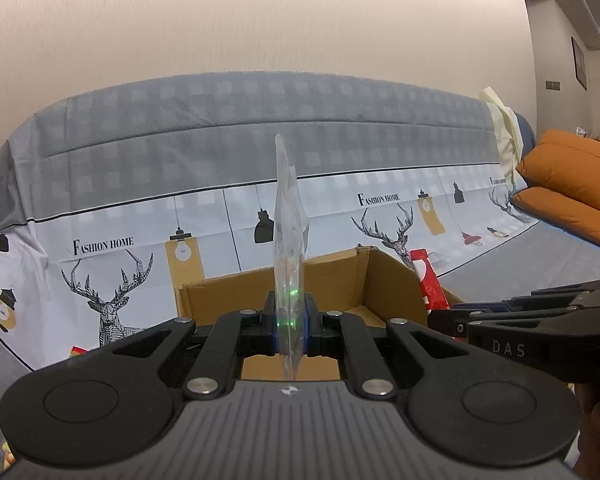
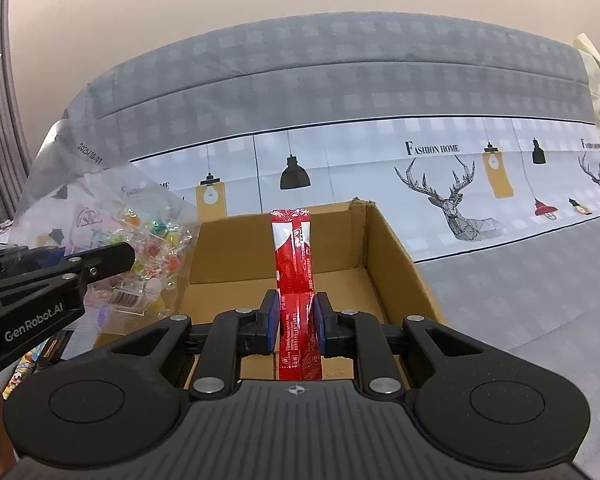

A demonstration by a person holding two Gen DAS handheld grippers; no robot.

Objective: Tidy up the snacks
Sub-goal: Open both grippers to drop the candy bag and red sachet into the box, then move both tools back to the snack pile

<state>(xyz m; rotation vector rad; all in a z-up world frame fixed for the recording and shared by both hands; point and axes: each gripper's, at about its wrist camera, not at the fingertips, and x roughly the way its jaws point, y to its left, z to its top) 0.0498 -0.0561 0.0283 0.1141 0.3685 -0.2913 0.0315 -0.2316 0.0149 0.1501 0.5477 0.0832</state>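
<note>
Candy bag (image 2: 112, 240), clear with coloured sweets, is pinched edge-on in the left hand-held gripper (image 1: 291, 322), just left of the cardboard box (image 2: 384, 248). Red stick packet (image 2: 294, 264) stands upright, clamped in the right hand-held gripper (image 2: 296, 320), over the box's open top. Behind the box: sofa with a deer-print cover (image 2: 340, 92).

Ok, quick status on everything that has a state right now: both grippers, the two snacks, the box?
left gripper: shut on the clear candy bag, held above the box.
clear candy bag: sealed, held upright, edge-on in the left wrist view.
right gripper: shut on the red snack packet.
red snack packet: unopened, upright between the fingers, above the box.
cardboard box: open, flaps up; visible floor bare.
</note>
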